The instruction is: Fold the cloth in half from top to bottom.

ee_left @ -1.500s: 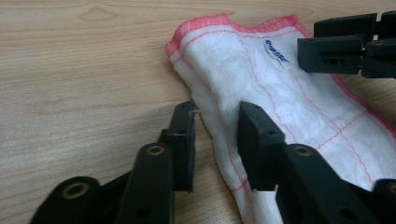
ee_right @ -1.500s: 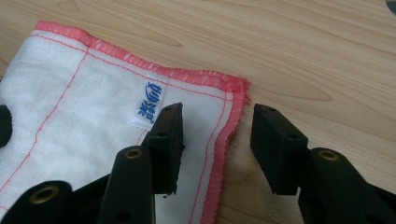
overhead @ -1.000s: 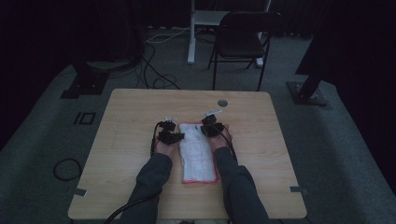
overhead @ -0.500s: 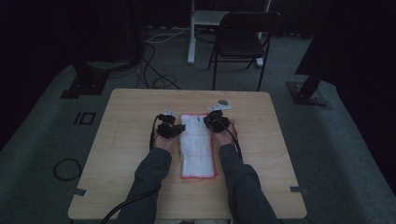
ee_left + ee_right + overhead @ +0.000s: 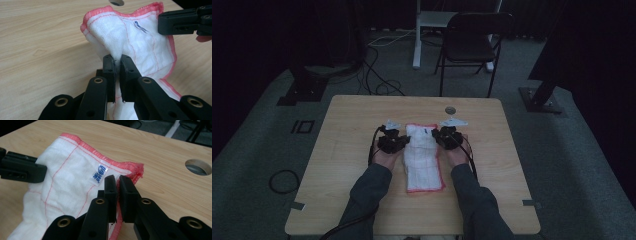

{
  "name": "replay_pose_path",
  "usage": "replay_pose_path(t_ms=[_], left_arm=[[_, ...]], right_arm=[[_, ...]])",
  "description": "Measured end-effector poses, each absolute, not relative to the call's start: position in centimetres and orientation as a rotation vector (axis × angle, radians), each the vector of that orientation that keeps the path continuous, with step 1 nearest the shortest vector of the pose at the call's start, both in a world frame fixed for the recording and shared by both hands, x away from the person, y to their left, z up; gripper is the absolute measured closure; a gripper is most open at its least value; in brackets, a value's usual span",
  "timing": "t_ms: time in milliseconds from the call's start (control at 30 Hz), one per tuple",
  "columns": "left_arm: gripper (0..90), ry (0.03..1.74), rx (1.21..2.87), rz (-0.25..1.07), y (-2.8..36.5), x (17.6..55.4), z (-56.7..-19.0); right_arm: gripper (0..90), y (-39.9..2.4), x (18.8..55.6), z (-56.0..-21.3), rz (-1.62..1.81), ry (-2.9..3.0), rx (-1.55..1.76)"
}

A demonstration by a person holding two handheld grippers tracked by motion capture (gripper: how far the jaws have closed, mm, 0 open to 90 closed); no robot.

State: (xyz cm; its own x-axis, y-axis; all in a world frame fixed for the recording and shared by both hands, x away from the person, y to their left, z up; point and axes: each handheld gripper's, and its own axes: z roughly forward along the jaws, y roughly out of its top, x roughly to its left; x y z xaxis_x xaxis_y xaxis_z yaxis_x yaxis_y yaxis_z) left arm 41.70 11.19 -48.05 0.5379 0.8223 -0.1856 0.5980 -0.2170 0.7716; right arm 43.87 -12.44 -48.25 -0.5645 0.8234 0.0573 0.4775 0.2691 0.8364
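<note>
A white cloth (image 5: 423,160) with a pink hem lies lengthwise in the middle of the wooden table (image 5: 347,125), its far end raised and bunched. My left gripper (image 5: 406,141) is shut on the far left edge; in the left gripper view its jaws pinch a raised fold (image 5: 117,59) of the cloth (image 5: 130,37). My right gripper (image 5: 436,136) is shut on the far right edge. Its jaws (image 5: 117,185) clamp the pink hem just beside a small blue label (image 5: 98,173). Each gripper view shows the other gripper: the right (image 5: 185,21) and the left (image 5: 20,167).
A round hole (image 5: 450,109) is in the table just beyond the right gripper, also visible as the hole (image 5: 198,166) in the right gripper view. A dark chair (image 5: 472,40), stand bases and floor cables sit beyond the table's far edge.
Both hands have risen with the cloth's far end, which now stands off the table and is bunched narrower. The cloth's near end has slid a little away from the person.
</note>
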Motion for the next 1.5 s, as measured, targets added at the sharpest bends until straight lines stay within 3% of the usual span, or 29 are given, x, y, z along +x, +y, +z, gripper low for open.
replay_pose_path(t_ms=[533,967,1300,1433,1500], left_arm=[[84.6,1.098,1.911,0.315,11.6,35.4,-49.2],[81.5,1.085,2.048,0.349,10.6,31.8,-52.6],[81.1,1.009,2.122,0.469,10.4,33.2,-53.2],[80.0,1.010,2.136,0.440,10.6,34.4,-52.9],[73.6,1.010,2.122,0.400,10.9,34.5,-52.6]], right_arm=[[85.6,-13.2,38.3,-48.7,1.250,2.217,1.025],[85.5,-13.5,35.3,-51.2,1.230,2.298,1.009],[85.4,-13.6,34.3,-51.9,1.242,2.304,1.016],[85.4,-13.4,34.3,-52.1,1.248,2.299,1.015],[85.4,-13.4,34.3,-52.1,1.250,2.296,1.021]])
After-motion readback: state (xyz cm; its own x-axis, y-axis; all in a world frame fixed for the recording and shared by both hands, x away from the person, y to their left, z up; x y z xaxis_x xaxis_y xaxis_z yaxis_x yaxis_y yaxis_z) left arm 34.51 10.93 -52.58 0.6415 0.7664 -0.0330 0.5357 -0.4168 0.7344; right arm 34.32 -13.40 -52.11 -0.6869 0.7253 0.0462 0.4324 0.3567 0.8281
